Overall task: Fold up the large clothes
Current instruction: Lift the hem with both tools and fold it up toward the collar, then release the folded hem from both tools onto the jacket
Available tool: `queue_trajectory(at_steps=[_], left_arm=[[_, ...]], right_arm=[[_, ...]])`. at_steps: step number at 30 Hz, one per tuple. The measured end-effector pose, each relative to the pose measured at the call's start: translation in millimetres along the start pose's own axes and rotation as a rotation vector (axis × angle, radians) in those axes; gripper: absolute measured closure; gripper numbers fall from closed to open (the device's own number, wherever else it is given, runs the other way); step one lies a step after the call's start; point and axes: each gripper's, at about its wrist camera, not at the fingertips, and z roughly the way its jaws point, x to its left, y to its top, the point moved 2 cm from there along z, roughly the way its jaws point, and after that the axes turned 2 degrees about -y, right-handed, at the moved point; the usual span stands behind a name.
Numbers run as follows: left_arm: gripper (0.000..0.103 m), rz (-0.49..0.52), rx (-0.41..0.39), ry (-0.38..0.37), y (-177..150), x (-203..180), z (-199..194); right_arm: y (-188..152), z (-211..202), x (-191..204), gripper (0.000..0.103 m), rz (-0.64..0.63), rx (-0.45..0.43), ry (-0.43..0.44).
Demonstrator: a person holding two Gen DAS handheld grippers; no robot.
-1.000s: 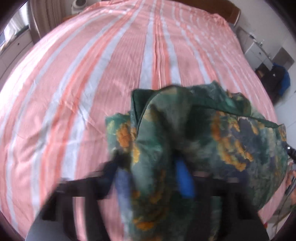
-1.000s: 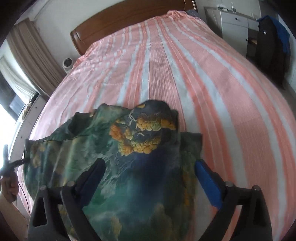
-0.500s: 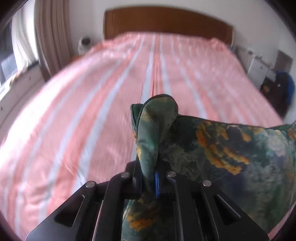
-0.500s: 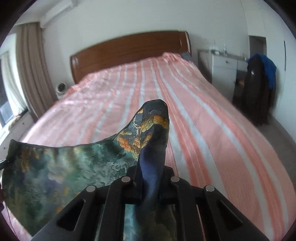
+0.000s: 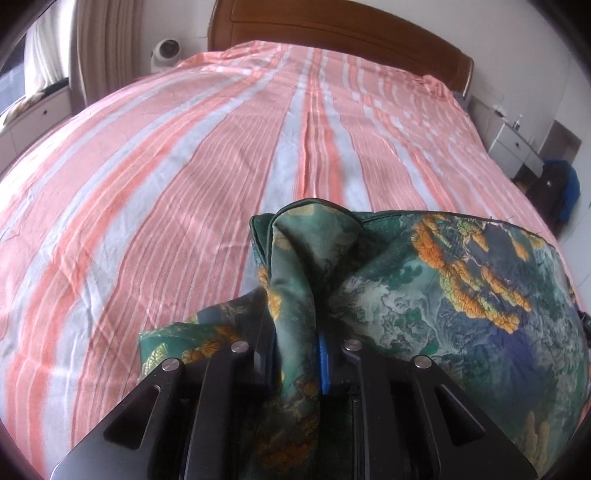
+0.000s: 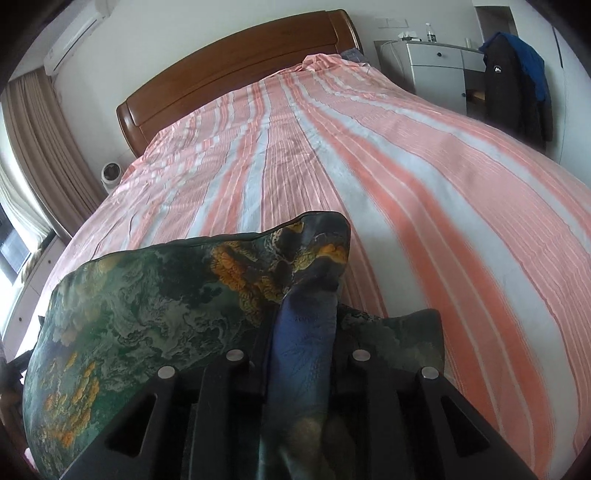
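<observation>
Both grippers, left [image 5: 295, 354] and right [image 6: 301, 350], have just eased slightly, fingers pinching bunched corners of the green patterned cloth [image 5: 461, 288] above the bed [image 5: 184, 184]. It looks slick, so a loose pinch could let one corner slip and ruin the fold.

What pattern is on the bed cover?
Salmon-pink and pale grey-white stripes run lengthwise along the bed cover; clearest in the left wrist view.

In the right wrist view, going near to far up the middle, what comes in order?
right gripper → green printed cloth clamped in it → striped bedspread → wooden headboard → white wall.
</observation>
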Motion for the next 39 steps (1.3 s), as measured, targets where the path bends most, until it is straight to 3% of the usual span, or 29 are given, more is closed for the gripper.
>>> queue_trajectory(at_steps=[2, 7, 10, 12, 13, 15, 16, 20, 26, 29, 34, 36, 39], left_arm=[[0.076, -0.002, 0.005, 0.017, 0.1, -0.6, -0.7], [0.030, -0.007, 0.048, 0.130, 5.2, -2.7, -8.8], [0.028, 0.012, 0.053, 0.172, 16.1, -9.8, -32.6], [0.025, 0.012, -0.014, 0.136, 21.9, -21.5, -67.4], [0.019, 0.014, -0.044, 0.110, 23.6, -29.5, -84.1], [0.011, 0.046, -0.101, 0.049, 25.6, -52.9, -114.4], [0.009, 0.073, -0.122, 0.022, 25.3, -67.7, -125.6], [0.006, 0.185, -0.104, -0.081, 9.8, -136.4, -131.4], [0.006, 0.303, -0.013, -0.094, -46.5, -206.9, -86.4], [0.007, 0.382, 0.020, -0.034, -76.9, -223.9, -66.2], [0.007, 0.437, -0.017, -0.010, -96.6, -230.9, -86.5], [0.006, 0.463, -0.008, -0.021, -102.0, -230.6, -98.7], [0.006, 0.534, -0.002, -0.015, -124.1, -229.1, -120.2]], right_arm=[[-2.9, -3.3, -1.4, 0.079, 0.018, -0.013, 0.010], [0.5, 0.2, -5.1, 0.064, 0.060, -0.015, 0.061], [2.8, 1.6, -7.4, 0.047, 0.080, 0.002, 0.128], [8.0, -2.9, -7.1, 0.041, 0.082, 0.027, 0.152], [11.7, -10.5, -6.2, 0.036, 0.076, 0.021, 0.139], [18.0, -40.1, -2.9, 0.023, 0.053, -0.055, 0.084], [20.2, -56.8, -1.1, 0.021, 0.045, -0.099, 0.060], [13.0, -127.4, 15.6, 0.017, 0.032, -0.219, 0.027], [-42.9, -185.8, 46.7, 0.011, -0.110, -0.255, 0.048], [-89.9, -192.5, 50.4, 0.011, -0.182, -0.209, 0.036], [-156.0, -196.6, 23.4, 0.011, -0.148, -0.165, 0.015], [-174.5, -197.7, 11.2, 0.011, -0.119, -0.155, 0.007], [-175.1, -194.3, -2.1, 0.011, -0.103, -0.139, -0.009]])
